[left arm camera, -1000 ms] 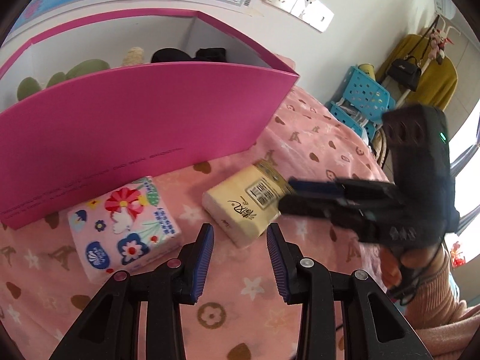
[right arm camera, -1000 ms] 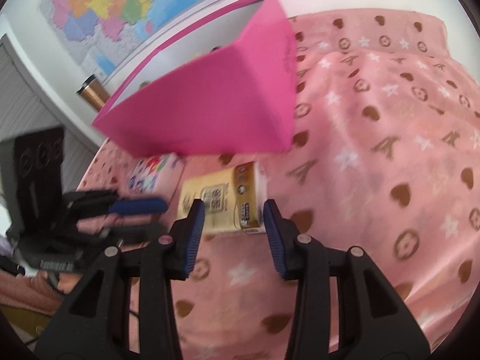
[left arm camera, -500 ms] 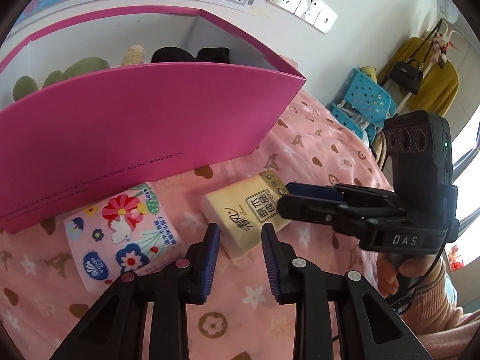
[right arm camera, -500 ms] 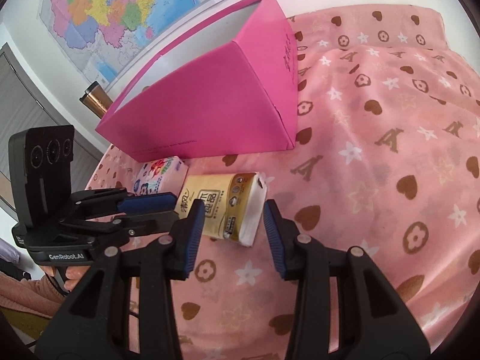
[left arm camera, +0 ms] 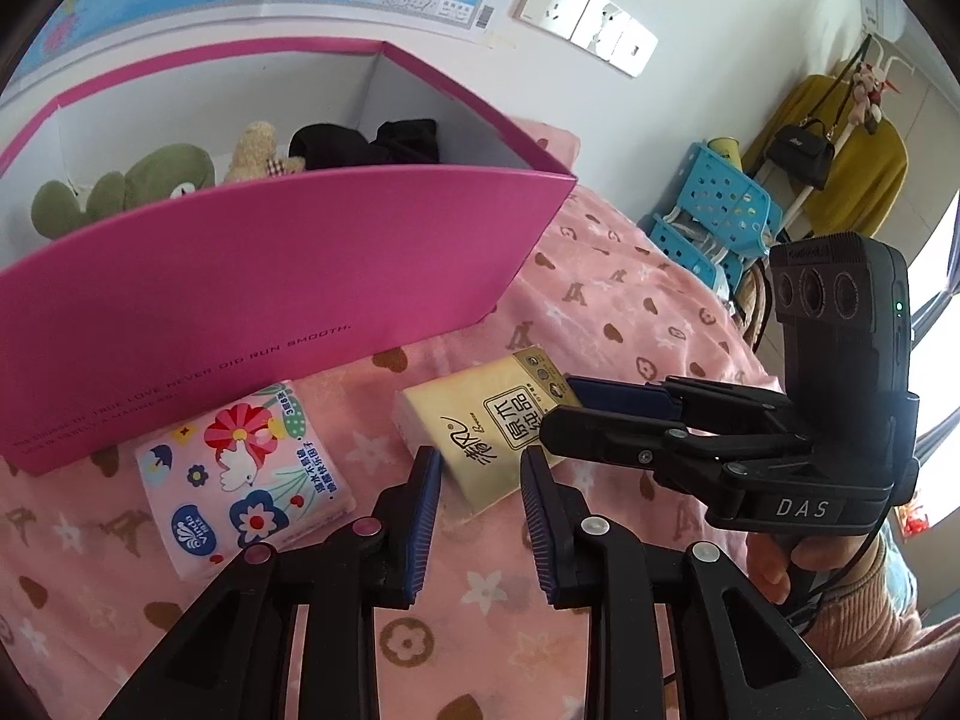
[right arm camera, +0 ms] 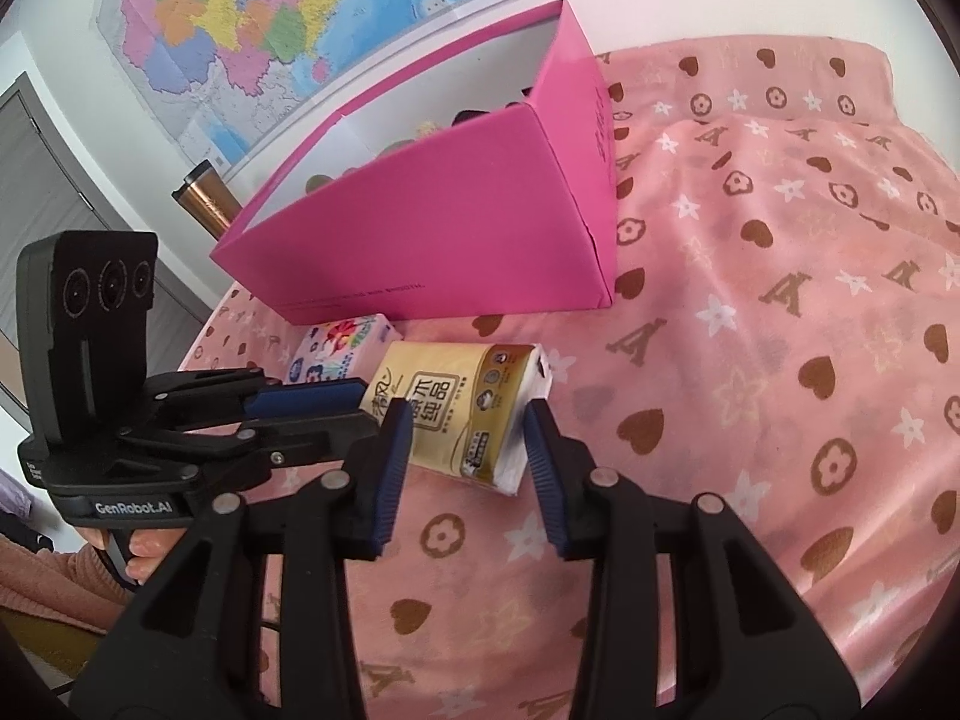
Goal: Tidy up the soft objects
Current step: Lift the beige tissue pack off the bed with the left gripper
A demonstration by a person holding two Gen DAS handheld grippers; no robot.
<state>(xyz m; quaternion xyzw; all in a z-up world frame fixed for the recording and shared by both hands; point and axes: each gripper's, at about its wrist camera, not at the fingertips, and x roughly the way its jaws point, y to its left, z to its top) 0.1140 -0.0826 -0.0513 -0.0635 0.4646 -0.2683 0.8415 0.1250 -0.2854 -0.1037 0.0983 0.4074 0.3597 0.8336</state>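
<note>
Yellow tissue pack (right arm camera: 462, 411) lies on the pink bedspread (right arm camera: 780, 360), just before the pink box (right arm camera: 432, 252) and beside the floral pack (left arm camera: 240, 468). Centre your right gripper (right arm camera: 468, 462), its jaws partly open and empty, around the pack before squeezing gently. Your left gripper (left arm camera: 477, 516) has narrowed to nearly closed, holding nothing; both grippers now sit closer to the pack than a second ago.

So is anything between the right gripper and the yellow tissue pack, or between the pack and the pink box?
Nothing visible blocks the right gripper: the yellow tissue pack lies just ahead of its fingers on the blanket. The left gripper crowds the pack's left end. Toward the pink box only the box's front wall must be cleared; the floral tissue pack sits aside.
</note>
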